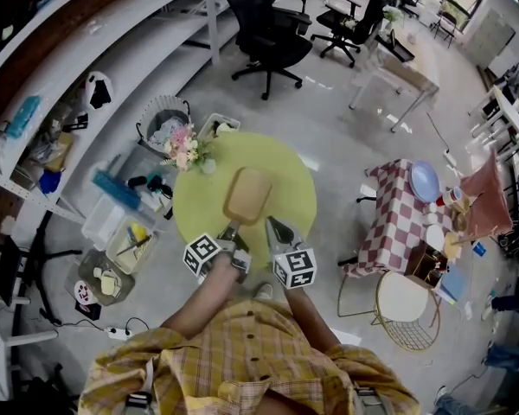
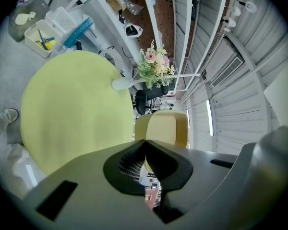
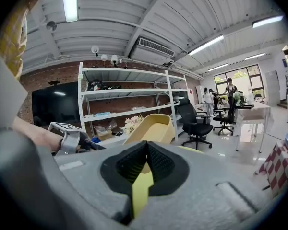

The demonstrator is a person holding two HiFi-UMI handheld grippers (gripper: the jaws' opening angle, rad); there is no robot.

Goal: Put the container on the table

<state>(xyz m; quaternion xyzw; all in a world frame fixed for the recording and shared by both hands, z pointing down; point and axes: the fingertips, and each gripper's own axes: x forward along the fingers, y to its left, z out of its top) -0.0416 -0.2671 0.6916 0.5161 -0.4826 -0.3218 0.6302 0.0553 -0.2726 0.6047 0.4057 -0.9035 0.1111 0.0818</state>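
Note:
A tan rectangular container [image 1: 247, 194] hangs over the round yellow-green table [image 1: 290, 180], tilted with its open side up. My left gripper [image 1: 233, 228] is shut on the container's near rim. In the left gripper view the container [image 2: 165, 127] shows just past the closed jaws [image 2: 146, 143], with the table [image 2: 72, 109] beneath. My right gripper [image 1: 273, 224] hovers beside the container's near right corner, apart from it, shut with nothing held. The right gripper view shows the container [image 3: 151, 127] lifted ahead of its closed jaws [image 3: 147, 145].
A vase of flowers [image 1: 188, 148] stands at the table's far left edge. Plastic bins [image 1: 125, 242] and a basket [image 1: 163, 124] crowd the floor at left under the shelves. A checkered table [image 1: 404, 206] and a wire stool [image 1: 406, 307] stand right. An office chair [image 1: 272, 33] stands beyond.

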